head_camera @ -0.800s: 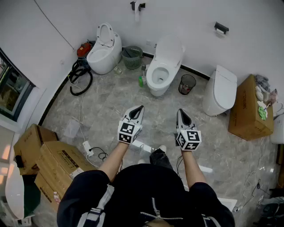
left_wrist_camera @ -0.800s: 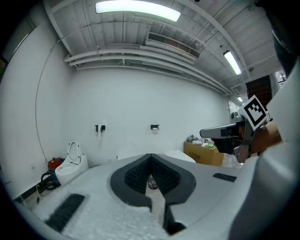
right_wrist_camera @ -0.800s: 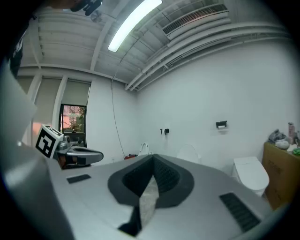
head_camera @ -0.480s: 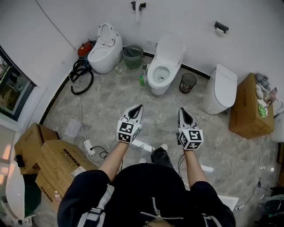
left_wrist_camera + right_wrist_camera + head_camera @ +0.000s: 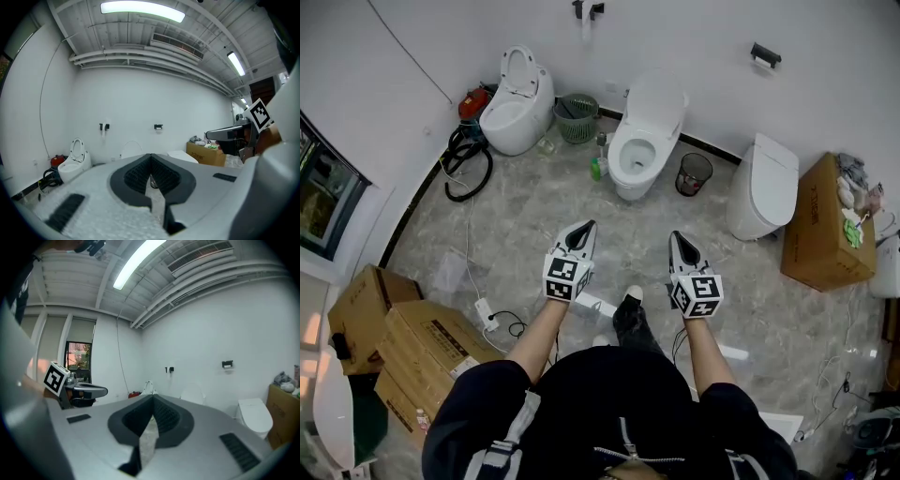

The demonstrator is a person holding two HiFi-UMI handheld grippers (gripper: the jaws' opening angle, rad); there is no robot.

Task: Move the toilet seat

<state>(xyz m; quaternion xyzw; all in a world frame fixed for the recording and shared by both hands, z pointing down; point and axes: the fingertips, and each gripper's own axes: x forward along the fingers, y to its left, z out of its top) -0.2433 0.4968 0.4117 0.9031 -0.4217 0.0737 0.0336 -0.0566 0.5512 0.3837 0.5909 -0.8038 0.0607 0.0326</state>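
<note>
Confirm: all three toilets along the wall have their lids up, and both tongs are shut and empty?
One thing is wrong: the right-hand toilet has its lid down. Only the left toilet and the middle toilet are open, as the head view shows. The left tongs and right tongs are indeed shut and empty.

I see the person's shoe (image 5: 629, 294) has stepped forward toward the open toilet (image 5: 649, 127); everything else barely shifted.

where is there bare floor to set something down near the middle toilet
Bare floor lies between the coiled hose and the middle toilet, and straight in front of that toilet. Crowded by the wall: green basket and bottles on one flank, black bin on the other.
</note>
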